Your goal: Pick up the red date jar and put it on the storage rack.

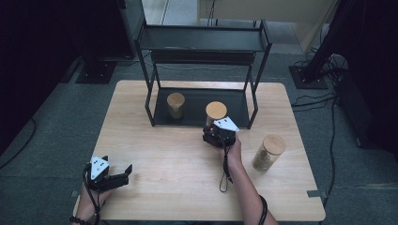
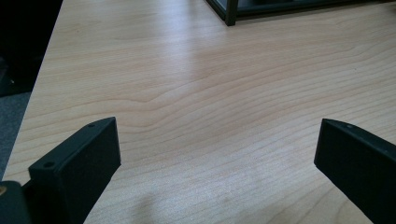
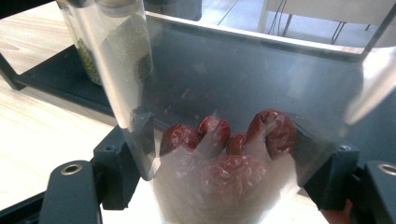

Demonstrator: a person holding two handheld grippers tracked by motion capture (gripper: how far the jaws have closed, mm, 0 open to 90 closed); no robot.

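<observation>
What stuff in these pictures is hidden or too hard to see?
- Held jar, high view: the right hand-held gripper covers its lower body.
- Same jar, right gripper view: its top is cut off by the upper edge.
- Jar on the rack, high view: too small and dark to tell its filling.
- Jar at the table's right, high view: contents too small to name.
- Rack's top shelf: too dark to tell what lies there.

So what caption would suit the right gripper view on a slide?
Right gripper, jaws shut on a clear jar of red dates, at the black shelf rack where a jar of green beans stands.
</observation>
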